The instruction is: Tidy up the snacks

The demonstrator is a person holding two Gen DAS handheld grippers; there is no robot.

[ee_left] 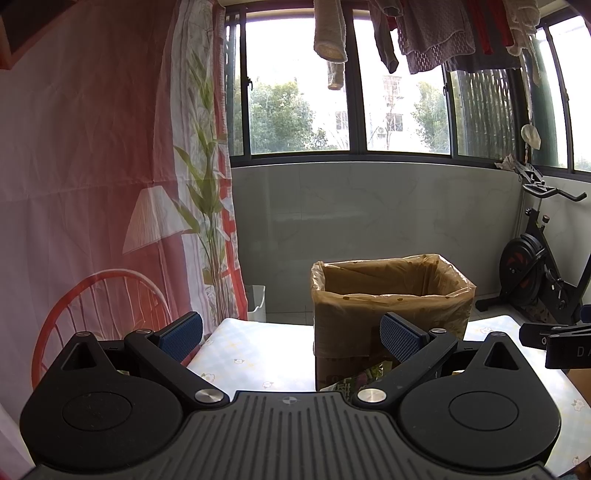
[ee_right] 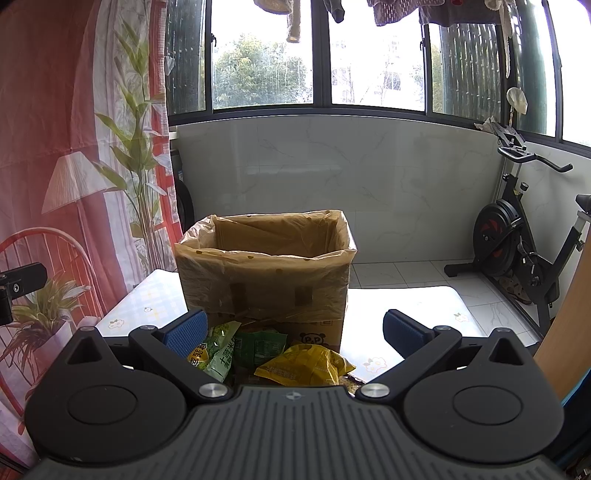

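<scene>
A cardboard box [ee_right: 266,273] lined with a clear plastic bag stands on the table [ee_right: 406,299]; in the left wrist view the box [ee_left: 391,302] sits ahead and right of centre. Snack packets lie in front of it: a green-and-white packet [ee_right: 214,350], a green packet [ee_right: 258,345] and a yellow packet [ee_right: 306,363]. A green packet edge [ee_left: 354,378] peeks out by the box base. My right gripper [ee_right: 291,334] is open above the packets, holding nothing. My left gripper [ee_left: 291,334] is open and empty, left of the box. The other gripper's body [ee_left: 554,341] shows at the right edge.
A printed curtain [ee_left: 92,184] hangs along the left. An exercise bike [ee_right: 517,243] stands at the right on the tiled floor. Windows with hanging laundry [ee_left: 424,33] fill the back. A white bin [ee_left: 256,302] sits past the table. A wooden panel [ee_right: 565,332] is at right.
</scene>
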